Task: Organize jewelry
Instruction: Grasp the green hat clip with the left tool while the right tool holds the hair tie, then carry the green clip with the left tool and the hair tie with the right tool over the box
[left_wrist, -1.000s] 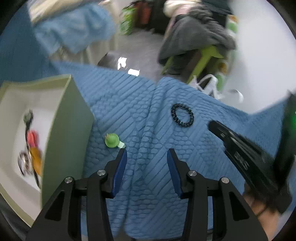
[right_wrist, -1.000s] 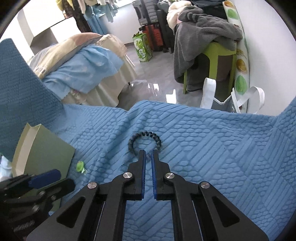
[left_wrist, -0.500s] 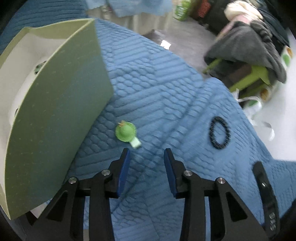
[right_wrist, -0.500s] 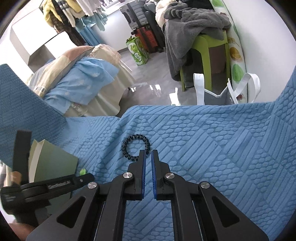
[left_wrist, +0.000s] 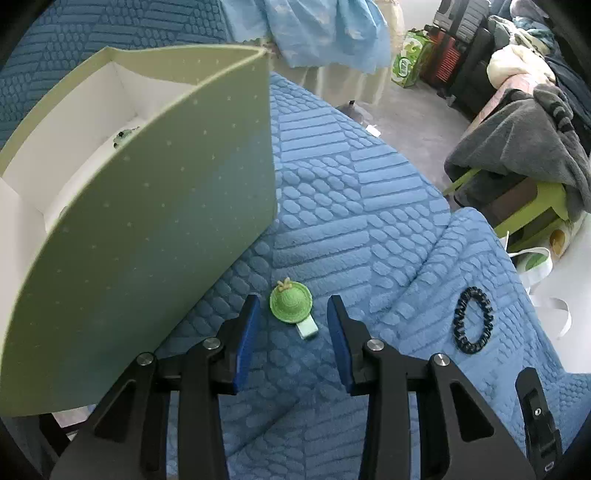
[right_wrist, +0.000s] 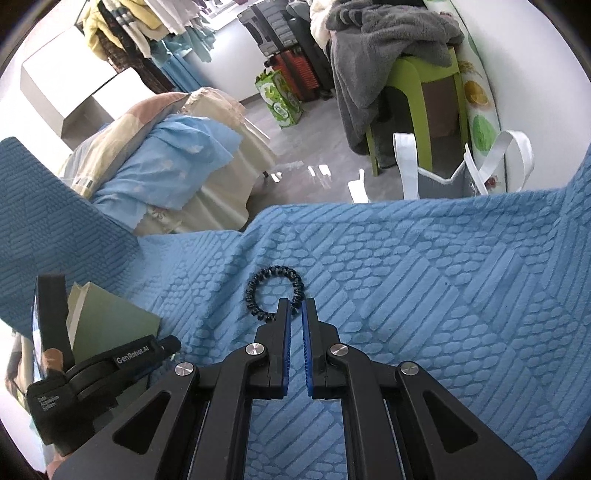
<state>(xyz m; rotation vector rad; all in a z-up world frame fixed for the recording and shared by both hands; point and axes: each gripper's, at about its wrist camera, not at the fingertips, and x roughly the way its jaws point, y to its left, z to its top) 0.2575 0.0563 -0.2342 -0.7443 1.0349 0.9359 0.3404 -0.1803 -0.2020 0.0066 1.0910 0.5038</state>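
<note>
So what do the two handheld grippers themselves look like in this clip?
Both are the same build: the left gripper and right gripper have black plastic linkage arms with triangular cut-outs, silver pivot screws, and blue ribbed pads lining the fingers. Seen from the right wrist, the left unit's black body carries white "GenRobot.AI" lettering.

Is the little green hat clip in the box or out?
Out: green hat clip lies on the blue blanket beside the box.
</note>
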